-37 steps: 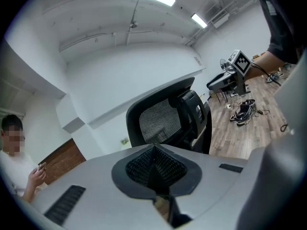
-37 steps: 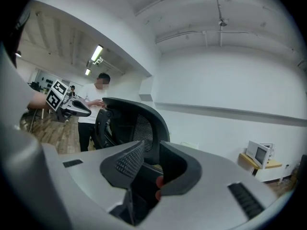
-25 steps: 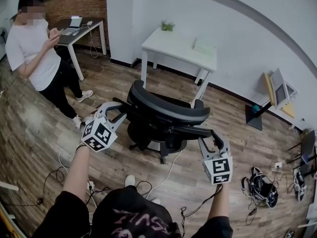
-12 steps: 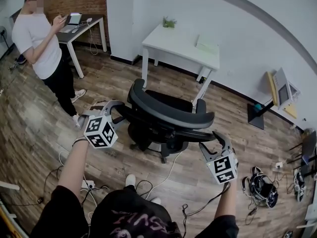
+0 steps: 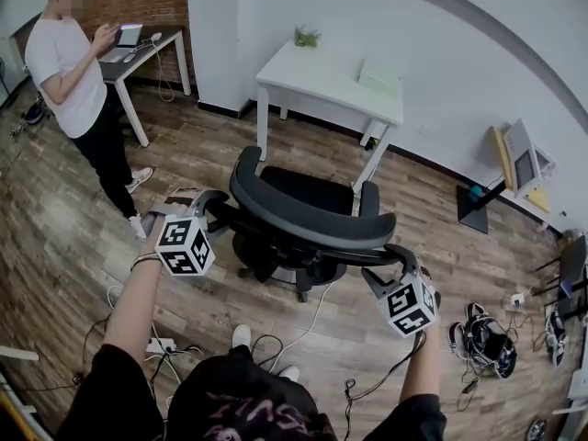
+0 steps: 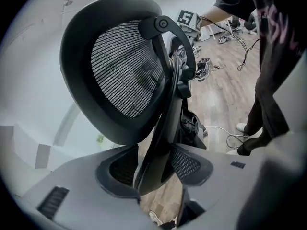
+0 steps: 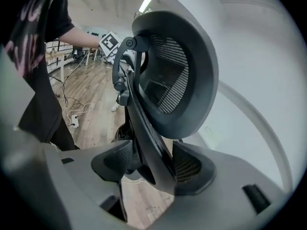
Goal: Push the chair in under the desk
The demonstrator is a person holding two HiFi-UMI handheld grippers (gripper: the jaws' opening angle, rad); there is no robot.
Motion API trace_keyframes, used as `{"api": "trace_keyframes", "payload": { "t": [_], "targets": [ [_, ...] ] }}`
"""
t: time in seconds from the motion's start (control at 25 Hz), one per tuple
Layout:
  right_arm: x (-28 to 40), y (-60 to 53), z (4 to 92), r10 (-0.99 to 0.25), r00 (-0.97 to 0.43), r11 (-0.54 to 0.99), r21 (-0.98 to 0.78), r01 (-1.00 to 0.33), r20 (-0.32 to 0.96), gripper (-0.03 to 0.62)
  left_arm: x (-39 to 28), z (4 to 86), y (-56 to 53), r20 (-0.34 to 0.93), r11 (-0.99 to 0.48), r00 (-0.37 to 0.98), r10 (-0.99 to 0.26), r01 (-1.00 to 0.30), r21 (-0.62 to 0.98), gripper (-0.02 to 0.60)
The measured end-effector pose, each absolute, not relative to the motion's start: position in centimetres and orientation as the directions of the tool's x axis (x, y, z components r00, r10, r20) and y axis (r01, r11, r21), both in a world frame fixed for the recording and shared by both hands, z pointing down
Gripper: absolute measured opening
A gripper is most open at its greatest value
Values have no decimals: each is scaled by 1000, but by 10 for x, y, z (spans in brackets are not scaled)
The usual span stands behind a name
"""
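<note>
Grey jaws of the left gripper and right gripper have just been opening and stand released, each pair straddling the back frame of the black chair, which stands on wood floor short of the white desk.

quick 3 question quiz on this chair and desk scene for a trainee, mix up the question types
1. Multiple choice: where is the chair relative to the white desk?
A) seat tucked under it
B) upright, just short of it, seat facing it
C) lying on its side beside it

2. True or false: the left gripper and the right gripper each have part of the chair's back frame between their jaws.

3. Name two things on the white desk.

Key:
1. B.
2. True. Both pairs of jaws have just been opening and stand apart round the frame.
3. A small green plant and a flat pale pad.
</note>
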State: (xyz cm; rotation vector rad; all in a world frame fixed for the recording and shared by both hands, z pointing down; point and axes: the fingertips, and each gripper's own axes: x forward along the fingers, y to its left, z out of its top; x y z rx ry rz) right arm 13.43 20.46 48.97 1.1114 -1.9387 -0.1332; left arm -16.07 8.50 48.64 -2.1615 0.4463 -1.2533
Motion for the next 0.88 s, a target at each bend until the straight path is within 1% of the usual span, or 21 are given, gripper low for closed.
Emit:
{"api": "trace_keyframes", "payload": {
  "t": [0.16, 0.24, 0.36, 0.56, 0.72, 0.88],
  "targets": [
    [136, 198, 494, -749, -213, 595, 495, -633, 628, 264, -158, 491, 85, 700, -793, 500, -511, 40, -608, 227],
    [137, 192, 492, -754, -197, 595, 524, -610, 627, 264, -155, 495, 84, 725, -791, 476, -497, 94, -604, 227],
    [135, 190, 494, -737, -205, 612, 507, -608, 644, 264, -153, 506, 82, 748, -784, 444, -493, 146, -604, 227],
    [137, 191, 493, -730, -190, 622, 523, -583, 657, 264, -151, 511, 77, 754, -790, 441, -486, 148, -595, 225],
    [137, 189, 494, -717, -170, 639, 541, -547, 675, 264, -154, 516, 73, 767, -777, 408, -495, 186, -601, 223],
    [154, 188, 504, -668, -100, 666, 532, -523, 738, 264, -153, 519, 72, 772, -776, 404, -491, 199, -598, 209]
  ]
}}
